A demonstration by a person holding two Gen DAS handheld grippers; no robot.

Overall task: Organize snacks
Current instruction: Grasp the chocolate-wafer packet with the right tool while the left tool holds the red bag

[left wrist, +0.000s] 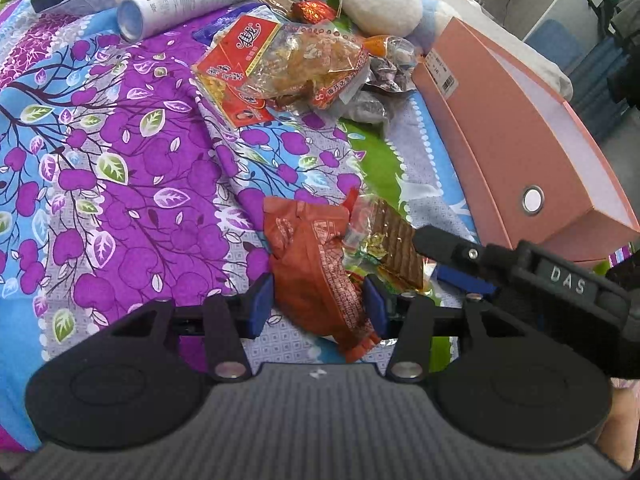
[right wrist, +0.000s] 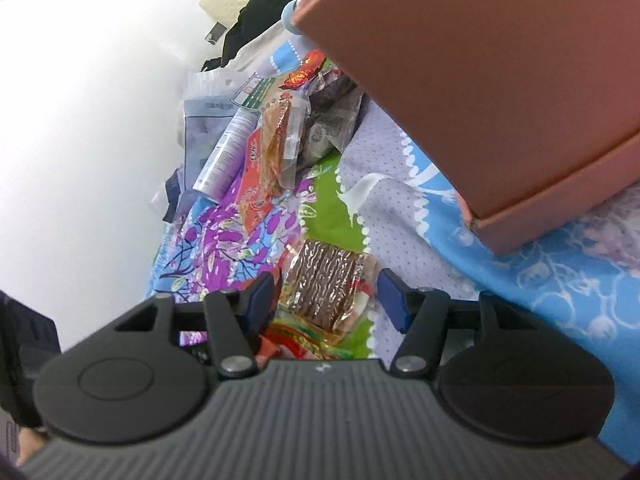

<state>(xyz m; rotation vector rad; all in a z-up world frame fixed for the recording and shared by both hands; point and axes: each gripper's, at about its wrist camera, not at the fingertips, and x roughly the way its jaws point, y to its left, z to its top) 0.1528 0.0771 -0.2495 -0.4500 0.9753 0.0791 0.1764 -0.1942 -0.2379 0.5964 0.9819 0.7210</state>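
Two grippers work one bedsheet (left wrist: 132, 184): left gripper (left wrist: 318, 306) clamps an orange snack packet (left wrist: 316, 272) — right gripper (right wrist: 326, 300), jaws parted, straddles the wafer packet (right wrist: 324, 280) without contact.

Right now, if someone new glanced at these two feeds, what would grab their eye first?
Probably the loud purple-and-blue floral bedsheet under everything, with a pile of snack packets heaped at its far end. Nearest, an orange packet lies between the pads of the left hand-held gripper, beside a brown wafer pack framed by the right hand-held gripper. A long pink box lies along the right.
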